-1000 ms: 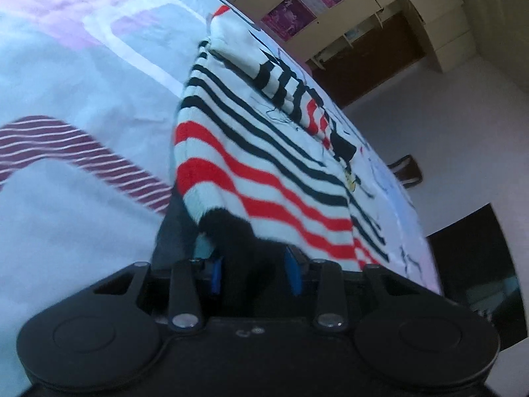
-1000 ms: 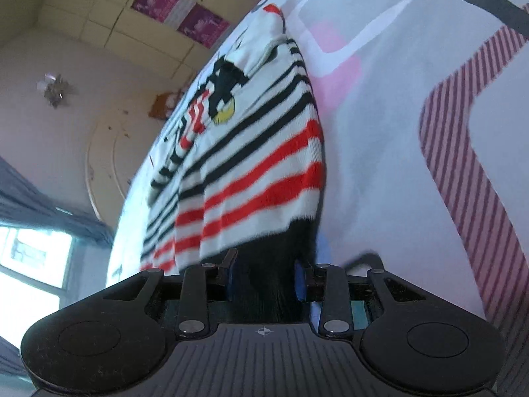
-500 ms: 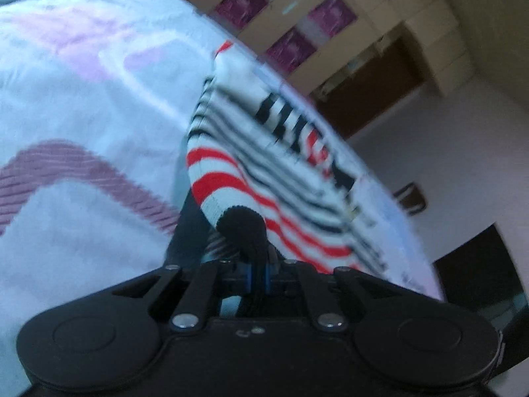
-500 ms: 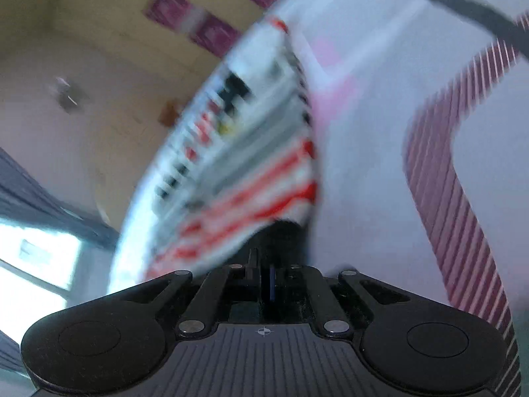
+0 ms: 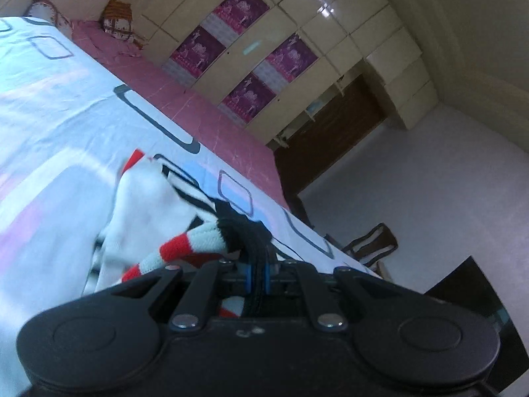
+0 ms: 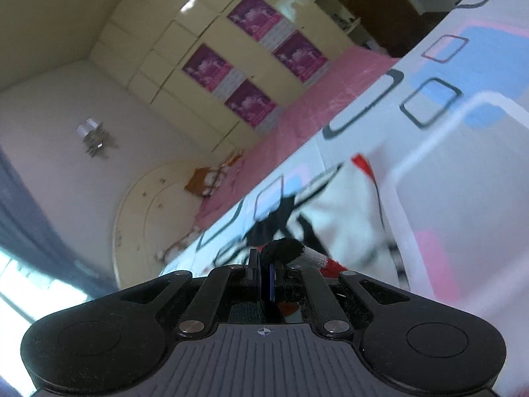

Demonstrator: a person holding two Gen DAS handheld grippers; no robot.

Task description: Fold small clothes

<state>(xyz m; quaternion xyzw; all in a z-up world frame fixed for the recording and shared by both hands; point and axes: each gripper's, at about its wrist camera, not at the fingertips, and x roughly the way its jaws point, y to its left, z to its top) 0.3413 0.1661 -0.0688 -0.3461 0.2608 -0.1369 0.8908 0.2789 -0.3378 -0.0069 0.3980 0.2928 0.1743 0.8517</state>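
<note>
A small white sweater (image 5: pixel 148 218) with red and black stripes lies on the patterned bedsheet (image 5: pixel 49 125). My left gripper (image 5: pixel 258 271) is shut on the sweater's black hem, which bunches between the blue pads, and that corner is raised off the bed with the striped edge trailing left. In the right wrist view my right gripper (image 6: pixel 269 276) is shut on the other black hem corner of the sweater (image 6: pixel 347 205), lifted as well. The sweater's far part still rests on the bedsheet (image 6: pixel 463 172).
A pink sheet (image 5: pixel 205 112) covers the far side of the bed. Beyond it stand cream cupboards with purple posters (image 5: pixel 244 53). Pillows (image 5: pixel 119 23) lie at the head end. A dark doorway (image 5: pixel 330 139) and a chair (image 5: pixel 373 244) are past the bed's edge.
Both grippers closed on the black hem corners and then lifted them up and forward. The sweater's lower edge has come off the bed and folds toward its far end.
</note>
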